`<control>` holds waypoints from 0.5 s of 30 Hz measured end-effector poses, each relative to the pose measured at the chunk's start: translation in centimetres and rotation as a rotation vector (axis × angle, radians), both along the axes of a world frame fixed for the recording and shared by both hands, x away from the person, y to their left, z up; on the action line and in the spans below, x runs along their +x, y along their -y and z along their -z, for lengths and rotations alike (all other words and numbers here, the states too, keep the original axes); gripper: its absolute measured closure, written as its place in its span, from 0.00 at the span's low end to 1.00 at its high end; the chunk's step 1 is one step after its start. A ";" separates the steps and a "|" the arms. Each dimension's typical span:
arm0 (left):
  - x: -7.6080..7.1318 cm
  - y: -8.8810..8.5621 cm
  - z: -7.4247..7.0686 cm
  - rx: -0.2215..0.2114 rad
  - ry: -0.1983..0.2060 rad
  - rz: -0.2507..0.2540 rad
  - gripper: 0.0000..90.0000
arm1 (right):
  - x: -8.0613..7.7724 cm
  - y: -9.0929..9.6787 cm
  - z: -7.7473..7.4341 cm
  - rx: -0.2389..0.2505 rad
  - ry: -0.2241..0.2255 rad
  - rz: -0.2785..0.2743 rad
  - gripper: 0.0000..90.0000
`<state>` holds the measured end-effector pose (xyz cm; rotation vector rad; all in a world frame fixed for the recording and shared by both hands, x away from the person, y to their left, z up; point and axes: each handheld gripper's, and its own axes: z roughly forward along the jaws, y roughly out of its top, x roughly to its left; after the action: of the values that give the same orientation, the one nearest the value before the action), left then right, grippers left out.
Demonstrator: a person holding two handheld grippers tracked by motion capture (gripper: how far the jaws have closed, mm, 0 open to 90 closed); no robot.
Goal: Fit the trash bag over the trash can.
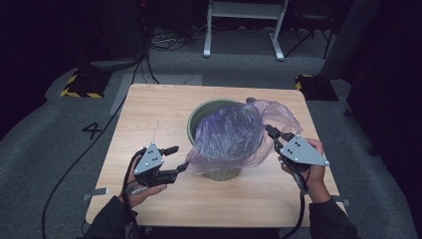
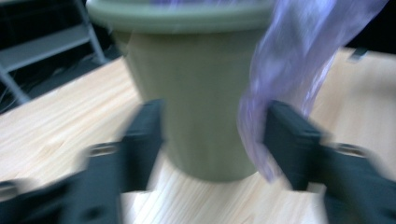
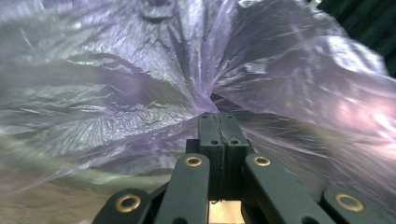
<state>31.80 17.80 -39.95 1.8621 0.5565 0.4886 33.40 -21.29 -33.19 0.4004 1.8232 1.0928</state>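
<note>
A green plastic pot (image 1: 203, 112) stands in the middle of the wooden table (image 1: 159, 109). A thin purple see-through bag (image 1: 234, 132) is draped over its mouth and down its front. My right gripper (image 1: 271, 131) is at the pot's right rim, shut on a pinched fold of the bag (image 3: 116, 70), its jaws pressed together (image 3: 218, 116). My left gripper (image 1: 179, 158) sits low at the pot's left side and is open. In the left gripper view its jaws (image 2: 217, 135) frame the pot (image 2: 196, 93), and a hanging corner of the bag (image 2: 289, 60) dangles beside the right-hand jaw, ungripped.
The table's bare wood stretches to the left and front of the pot. A cable (image 1: 74, 164) trails from the left gripper across the grey floor. A white metal stand (image 1: 244, 20) is beyond the table's far edge.
</note>
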 end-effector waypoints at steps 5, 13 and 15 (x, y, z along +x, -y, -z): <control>-1.2 -0.6 -1.1 -0.028 0.017 0.033 0.26 | -0.2 -0.7 0.0 -0.015 -0.012 -0.016 1.00; -1.2 -2.1 -1.0 -0.035 0.002 -0.041 0.25 | -0.2 -0.7 0.1 0.005 -0.022 -0.013 1.00; -1.1 -2.3 -1.0 -0.058 -0.011 -0.043 0.25 | -0.1 -0.6 0.1 0.015 -0.037 -0.022 1.00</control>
<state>30.68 20.15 -38.99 1.8021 0.6128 0.4859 33.28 -20.70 -33.32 0.4132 1.8568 1.1216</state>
